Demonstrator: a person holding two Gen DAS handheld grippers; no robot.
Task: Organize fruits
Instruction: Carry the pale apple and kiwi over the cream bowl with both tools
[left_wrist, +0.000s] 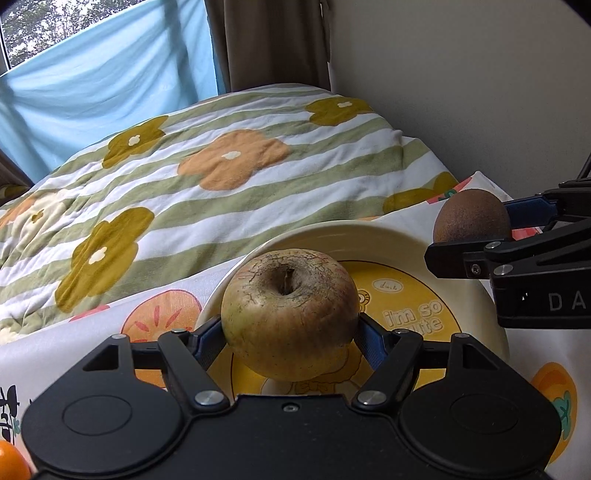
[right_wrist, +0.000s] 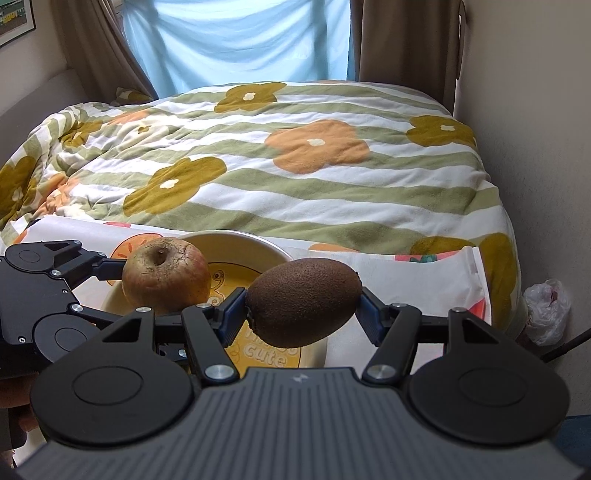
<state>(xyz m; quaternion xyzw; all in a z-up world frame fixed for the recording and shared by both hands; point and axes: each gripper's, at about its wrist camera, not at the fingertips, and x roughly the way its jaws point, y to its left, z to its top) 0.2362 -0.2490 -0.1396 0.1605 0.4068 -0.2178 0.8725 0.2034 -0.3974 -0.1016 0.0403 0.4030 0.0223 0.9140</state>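
The left claw (left_wrist: 290, 332) is clamped on an apple (left_wrist: 290, 314), stem end up, blue pads pressing its two sides; the apple hangs above the near-left part of a cream bowl (left_wrist: 369, 236) whose yellow floor carries a duck print and the words "i'm so cute". The right claw (right_wrist: 303, 310) is clamped on a kiwi (right_wrist: 303, 302), gripped end to end, long axis across the jaws; the kiwi hangs over the right rim of the bowl (right_wrist: 236, 240), apart from the apple (right_wrist: 166, 273). In the left wrist view the kiwi (left_wrist: 471, 218) appears beyond the bowl's right edge. The bowl stands on a fruit-print cloth (left_wrist: 74, 343); the surface beneath it is probably the bed, though this cannot be confirmed. A striped flowered quilt (right_wrist: 295, 177) lies behind; an orange fruit (left_wrist: 11, 461) shows at the lower left corner.
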